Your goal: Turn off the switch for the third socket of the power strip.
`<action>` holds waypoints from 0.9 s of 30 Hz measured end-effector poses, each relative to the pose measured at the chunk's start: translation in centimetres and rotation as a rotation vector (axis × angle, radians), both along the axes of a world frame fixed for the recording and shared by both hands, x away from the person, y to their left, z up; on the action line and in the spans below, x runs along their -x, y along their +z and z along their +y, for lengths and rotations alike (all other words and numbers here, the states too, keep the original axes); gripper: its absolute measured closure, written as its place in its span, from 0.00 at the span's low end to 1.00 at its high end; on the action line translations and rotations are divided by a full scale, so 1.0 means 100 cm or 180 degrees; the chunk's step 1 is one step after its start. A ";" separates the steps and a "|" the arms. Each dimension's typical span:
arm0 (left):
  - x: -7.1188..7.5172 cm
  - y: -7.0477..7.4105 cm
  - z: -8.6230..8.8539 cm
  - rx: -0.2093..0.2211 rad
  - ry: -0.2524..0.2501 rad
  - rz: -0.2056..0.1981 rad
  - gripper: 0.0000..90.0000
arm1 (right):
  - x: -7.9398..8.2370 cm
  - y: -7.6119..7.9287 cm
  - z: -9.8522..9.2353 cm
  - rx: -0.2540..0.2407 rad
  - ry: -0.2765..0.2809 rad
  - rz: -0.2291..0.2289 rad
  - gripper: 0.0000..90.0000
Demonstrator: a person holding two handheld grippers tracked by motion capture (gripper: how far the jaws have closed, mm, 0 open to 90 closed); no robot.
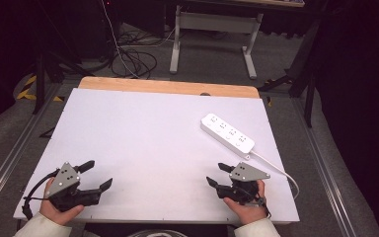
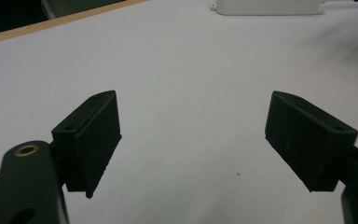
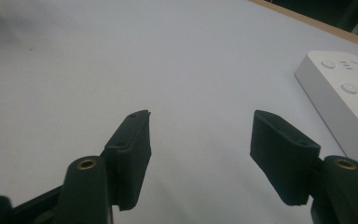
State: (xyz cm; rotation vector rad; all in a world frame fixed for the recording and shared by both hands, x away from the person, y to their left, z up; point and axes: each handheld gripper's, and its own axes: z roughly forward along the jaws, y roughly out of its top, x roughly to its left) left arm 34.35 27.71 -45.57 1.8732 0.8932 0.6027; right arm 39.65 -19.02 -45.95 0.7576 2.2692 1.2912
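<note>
Power strip (image 1: 227,134) flat on white counter (image 1: 143,143), diagonal, cord trailing toward near edge. Right hand-held gripper (image 1: 218,174) just near-side of strip, jaws spread, empty, likely placed for easy reach. Left hand-held gripper (image 1: 96,174) well apart from strip, jaws spread, empty, seemingly idle.

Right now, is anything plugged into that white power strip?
No. All the sockets on the power strip look empty; only its own cord trails off.

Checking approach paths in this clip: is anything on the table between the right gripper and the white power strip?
Nothing visible. The right gripper, jaws open, rests near the table's front edge, and bare white surface lies between it and the power strip farther back and to the right.
</note>
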 end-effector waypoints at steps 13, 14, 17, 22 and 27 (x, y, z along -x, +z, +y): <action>0.001 0.000 -0.001 -0.0022 0.0015 -0.0020 0.21 | 0.001 0.001 0.000 0.0018 0.0019 -0.0002 0.43; 0.001 0.000 -0.001 -0.0022 0.0016 -0.0025 0.21 | 0.001 0.001 0.001 0.0028 0.0019 -0.0001 0.42; 0.001 0.001 -0.001 -0.0073 -0.0008 -0.0063 0.21 | 0.001 0.002 0.001 0.0062 0.0018 -0.0011 0.42; 0.002 0.001 -0.001 -0.0078 0.0006 -0.0061 0.21 | 0.001 0.005 0.002 0.0066 0.0014 -0.0008 0.41; 0.002 0.001 -0.001 -0.0070 0.0017 -0.0057 0.21 | 0.001 0.012 0.004 0.0084 0.0054 -0.0002 0.45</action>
